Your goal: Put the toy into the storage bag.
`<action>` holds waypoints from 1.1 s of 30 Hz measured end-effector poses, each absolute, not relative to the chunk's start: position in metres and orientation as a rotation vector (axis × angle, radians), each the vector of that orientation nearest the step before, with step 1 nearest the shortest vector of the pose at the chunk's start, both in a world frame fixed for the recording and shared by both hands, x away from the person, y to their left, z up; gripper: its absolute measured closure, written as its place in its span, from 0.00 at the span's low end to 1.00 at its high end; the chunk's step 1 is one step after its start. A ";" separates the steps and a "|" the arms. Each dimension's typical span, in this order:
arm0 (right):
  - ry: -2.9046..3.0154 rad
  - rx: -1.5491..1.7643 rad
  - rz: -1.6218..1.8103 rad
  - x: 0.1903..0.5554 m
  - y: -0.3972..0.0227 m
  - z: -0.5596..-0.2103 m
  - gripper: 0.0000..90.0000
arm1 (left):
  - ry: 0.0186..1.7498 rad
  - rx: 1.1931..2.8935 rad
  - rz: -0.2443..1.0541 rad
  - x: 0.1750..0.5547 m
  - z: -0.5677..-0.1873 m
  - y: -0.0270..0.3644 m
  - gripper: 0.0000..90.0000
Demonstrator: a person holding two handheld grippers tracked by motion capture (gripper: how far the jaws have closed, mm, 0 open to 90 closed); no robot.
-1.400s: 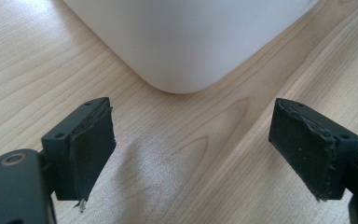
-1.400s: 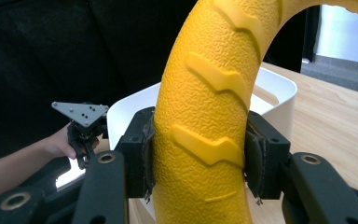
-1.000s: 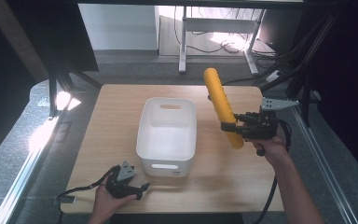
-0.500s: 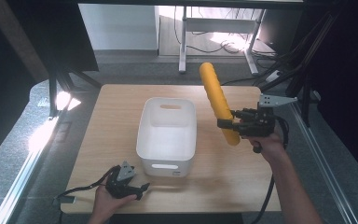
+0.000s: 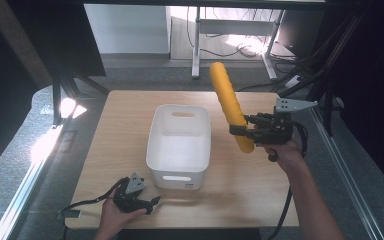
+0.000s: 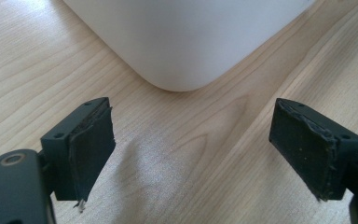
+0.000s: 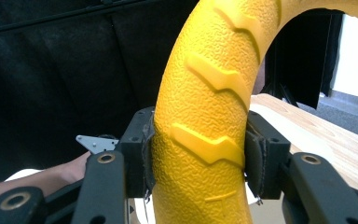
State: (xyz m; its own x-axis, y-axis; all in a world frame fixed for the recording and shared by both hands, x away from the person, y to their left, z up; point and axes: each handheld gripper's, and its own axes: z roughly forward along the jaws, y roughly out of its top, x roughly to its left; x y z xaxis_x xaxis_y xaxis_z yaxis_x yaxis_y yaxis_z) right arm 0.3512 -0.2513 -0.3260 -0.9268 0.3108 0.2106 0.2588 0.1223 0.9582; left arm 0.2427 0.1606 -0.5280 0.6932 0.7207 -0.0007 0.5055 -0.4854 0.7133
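A long yellow tube (image 5: 228, 102) with raised tread marks hangs tilted above the table's right half, its upper end leaning away to the far left. My right gripper (image 5: 241, 131) is shut on its lower part. In the right gripper view both pads press the yellow tube (image 7: 214, 70) at its sides, with the right gripper (image 7: 198, 158) around it. A white bin (image 5: 152, 135) stands at the table's middle, just left of the tube. My left gripper (image 5: 152, 201) rests at the front left edge, open, nothing between its jaws; the left gripper (image 6: 209, 149) faces the bin's rounded corner (image 6: 191, 42).
The wooden table (image 5: 260, 200) has bare room to the right of the bin and along its front. Dark frame posts (image 5: 57, 100) and cables stand around the table's sides, and a desk frame (image 5: 196, 45) stands on the floor beyond.
The right hand has shifted slightly left with the yellow tube, whose upper end has swung further left. The left hand has stayed where it was.
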 end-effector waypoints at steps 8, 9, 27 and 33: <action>2.312 0.562 1.986 0.351 -0.245 -0.320 0.57 | 0.933 2.193 0.389 0.243 -0.528 0.160 0.15; 2.309 0.557 1.990 0.351 -0.244 -0.320 0.57 | 0.933 2.193 0.389 0.243 -0.528 0.161 0.15; 2.299 0.511 2.013 0.350 -0.233 -0.311 0.57 | 0.932 2.190 0.392 0.243 -0.527 0.161 0.15; 2.289 0.488 2.025 0.350 -0.229 -0.305 0.57 | 0.930 2.189 0.390 0.243 -0.527 0.161 0.15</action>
